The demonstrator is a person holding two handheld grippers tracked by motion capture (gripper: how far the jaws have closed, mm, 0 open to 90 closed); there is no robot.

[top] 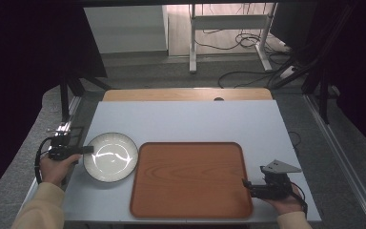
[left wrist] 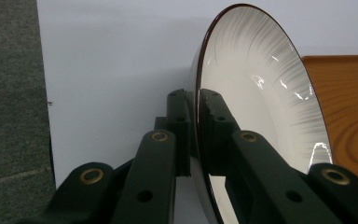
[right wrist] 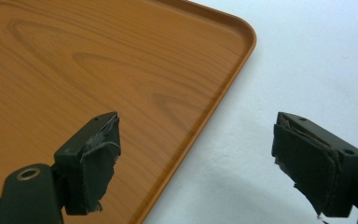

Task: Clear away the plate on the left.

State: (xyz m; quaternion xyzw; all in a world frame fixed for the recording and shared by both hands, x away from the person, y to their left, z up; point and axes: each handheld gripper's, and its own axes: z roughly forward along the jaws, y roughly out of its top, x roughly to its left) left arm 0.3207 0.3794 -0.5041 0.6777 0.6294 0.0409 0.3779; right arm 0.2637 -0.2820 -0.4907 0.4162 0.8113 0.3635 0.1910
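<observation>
The left claw (left wrist: 198, 100) is pressed tight on the rim of the round white ceramic plate with fine grey streaks and a dark brown edge (left wrist: 261, 93): one black jaw lies against the underside, the other against the inner face, and the rim is pinched between them. In the high view the left claw (top: 86, 149) meets that plate (top: 110, 157) at its left edge, near the left edge of the bench (top: 186, 119), a pale grey-white flat top. The plate sits just beside the left side of the rectangular wooden tray with rounded corners and an orange-brown grain (top: 190, 179); whether the two touch cannot be told.

The right claw (right wrist: 196, 163) is spread wide, with nothing between its jaws. One black jaw hangs over the tray (right wrist: 98, 60) just inside its rim, the other over the bare bench (right wrist: 317, 60). In the high view the right claw (top: 244, 182) is at the tray's right edge, close to the bench's near right corner.

Count: one plate, one tray, two claws, each held in one hand.
</observation>
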